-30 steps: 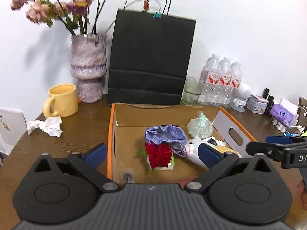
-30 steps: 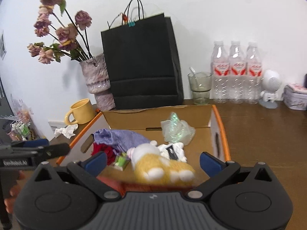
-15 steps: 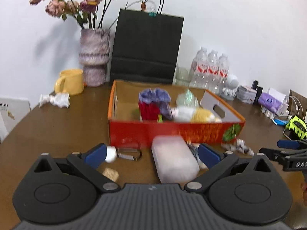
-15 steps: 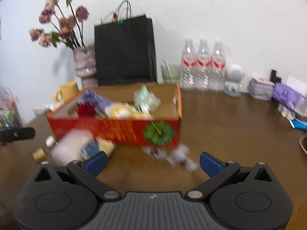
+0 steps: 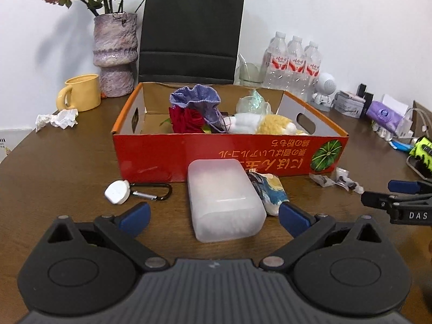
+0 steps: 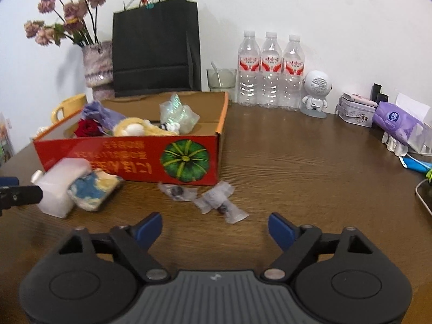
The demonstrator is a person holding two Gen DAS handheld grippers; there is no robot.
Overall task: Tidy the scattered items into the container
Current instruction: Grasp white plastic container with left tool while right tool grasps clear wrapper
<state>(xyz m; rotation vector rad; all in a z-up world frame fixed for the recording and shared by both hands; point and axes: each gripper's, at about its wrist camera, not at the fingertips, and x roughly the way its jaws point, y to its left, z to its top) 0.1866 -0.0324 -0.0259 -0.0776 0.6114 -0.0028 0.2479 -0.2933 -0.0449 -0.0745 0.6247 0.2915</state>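
Left gripper jaws standing wide apart, frosted plastic case lying between them untouched, right gripper jaws just closing partway with nothing between, crumpled clear wrappers lying just ahead, red cardboard box sitting beyond.

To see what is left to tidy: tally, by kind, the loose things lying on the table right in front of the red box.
Frosted plastic case: 1
White tag on a carabiner: 1
Blue-and-yellow packet: 1
Small clear packets: 2
Total: 5
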